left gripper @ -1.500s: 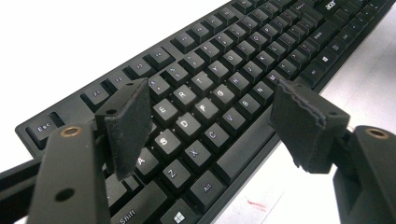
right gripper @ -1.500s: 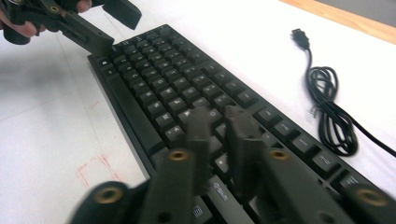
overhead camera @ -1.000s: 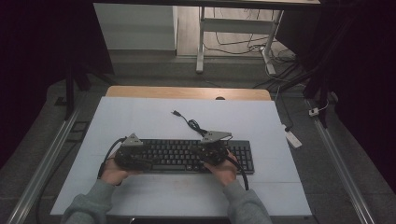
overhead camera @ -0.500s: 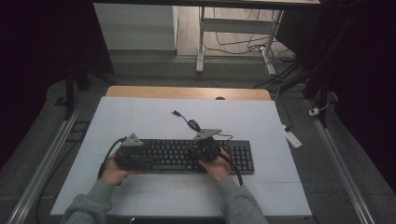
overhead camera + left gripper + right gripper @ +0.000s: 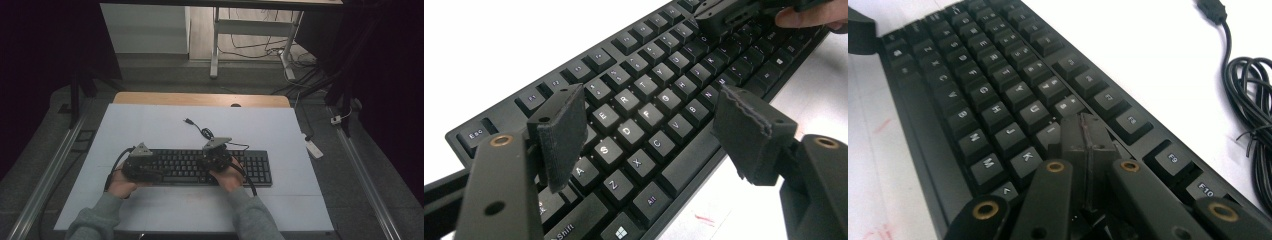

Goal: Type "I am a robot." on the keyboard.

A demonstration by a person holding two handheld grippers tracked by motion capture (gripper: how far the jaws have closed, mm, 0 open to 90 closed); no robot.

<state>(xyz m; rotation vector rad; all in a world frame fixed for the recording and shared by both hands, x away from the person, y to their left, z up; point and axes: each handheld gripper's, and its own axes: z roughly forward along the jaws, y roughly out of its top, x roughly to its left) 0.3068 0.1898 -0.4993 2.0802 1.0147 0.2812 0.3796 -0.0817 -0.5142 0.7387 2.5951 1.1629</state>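
Observation:
A black keyboard [image 5: 195,167] lies across the white table top, with both of the person's hands on it. My left gripper [image 5: 150,170] hovers over the keyboard's left end. Its jaws stand open in the left gripper view, and the pads [image 5: 561,132] straddle the letter keys of the keyboard [image 5: 639,100] with nothing between them. My right gripper [image 5: 212,160] is over the middle of the keyboard. In the right gripper view it [image 5: 1085,137] is shut, tips together and down on the keys of the keyboard [image 5: 993,90] near the I and O keys.
The keyboard's black cable [image 5: 205,132] coils behind it and ends in a loose USB plug [image 5: 188,121]; the coil [image 5: 1253,110] lies right of the function keys. A white power strip [image 5: 311,146] lies on the floor at the right.
My right gripper has slid a little to the left along the keyboard. The left gripper has stayed where it was.

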